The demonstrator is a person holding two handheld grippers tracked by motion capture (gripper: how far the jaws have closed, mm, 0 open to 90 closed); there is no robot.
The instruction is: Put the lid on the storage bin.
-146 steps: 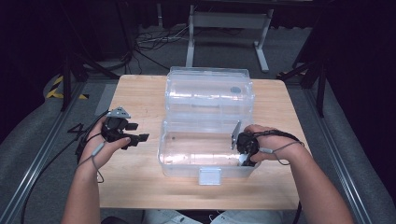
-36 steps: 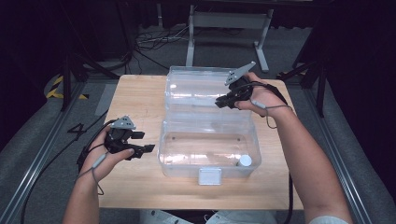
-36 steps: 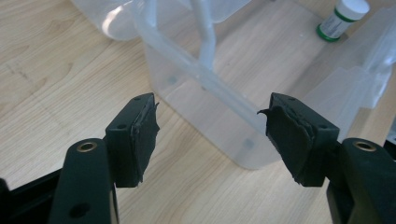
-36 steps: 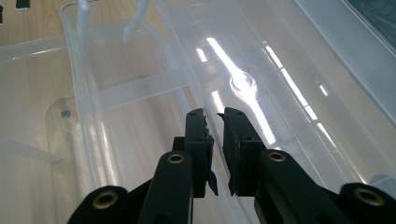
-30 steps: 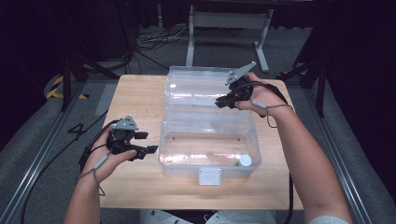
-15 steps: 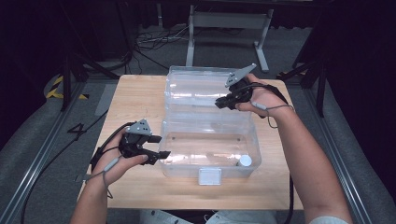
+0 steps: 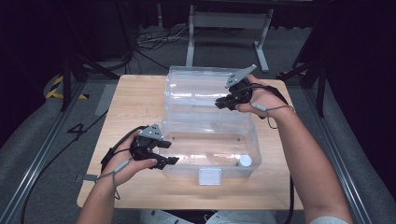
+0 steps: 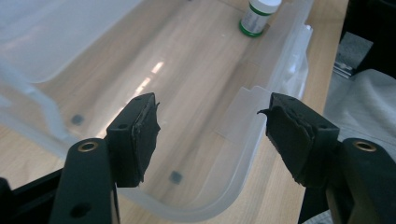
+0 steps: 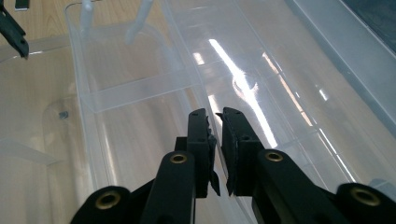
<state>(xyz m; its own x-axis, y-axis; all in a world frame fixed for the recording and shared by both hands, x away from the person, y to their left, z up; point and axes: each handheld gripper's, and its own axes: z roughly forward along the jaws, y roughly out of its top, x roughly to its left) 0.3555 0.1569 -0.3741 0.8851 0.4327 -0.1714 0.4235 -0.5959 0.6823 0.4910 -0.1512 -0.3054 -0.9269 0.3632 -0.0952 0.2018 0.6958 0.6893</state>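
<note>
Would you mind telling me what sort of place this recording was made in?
Most likely a lab or studio set up for recording. A lone wooden table stands on grey carpet amid black metal stands, loose cables run along the floor, and yellow-black hazard tape marks it.

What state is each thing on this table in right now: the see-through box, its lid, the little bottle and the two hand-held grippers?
Clear plastic box: open, on the wooden table.
Lid: swung back, clamped at its edge by the right gripper.
Small bottle: upright inside the box, white cap on.
Left hand-held gripper: jaws wide open at the box's corner, holding nothing.
Right hand-held gripper: jaws nearly closed, pinching the lid's edge.
</note>
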